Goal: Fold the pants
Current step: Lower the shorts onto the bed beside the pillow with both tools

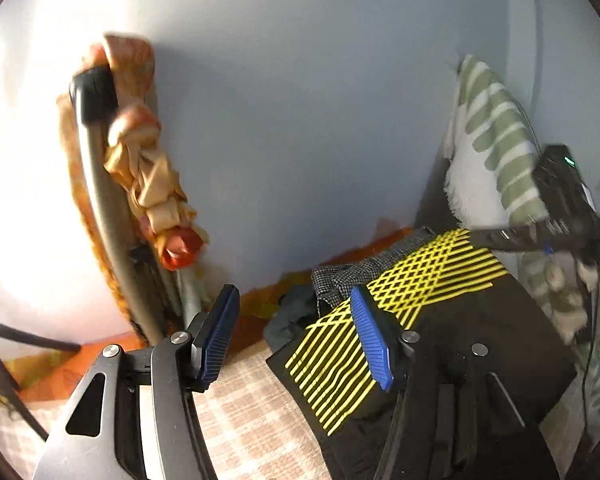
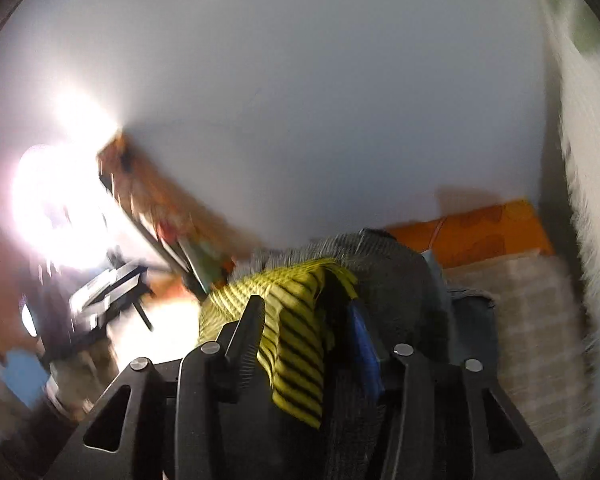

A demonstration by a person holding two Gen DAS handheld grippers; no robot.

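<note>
Fingers of our right gripper [image 2: 306, 344] are clamped on a bunched fold of the pants [image 2: 296, 340], lifted off the bed [image 2: 540, 320]; our left gripper [image 1: 296, 340] hangs with fingers apart, holding nothing, beside the pants' dark body where it lies on the checked cover. We judge the cloth light, limp and prone to sag, so hems or the waistband make the best holds. Raised yellow stripes cross the black weave. A grey speckled garment [image 1: 340, 276] lies crumpled just behind, and a striped towel [image 1: 496, 136] hangs nearby.
</note>
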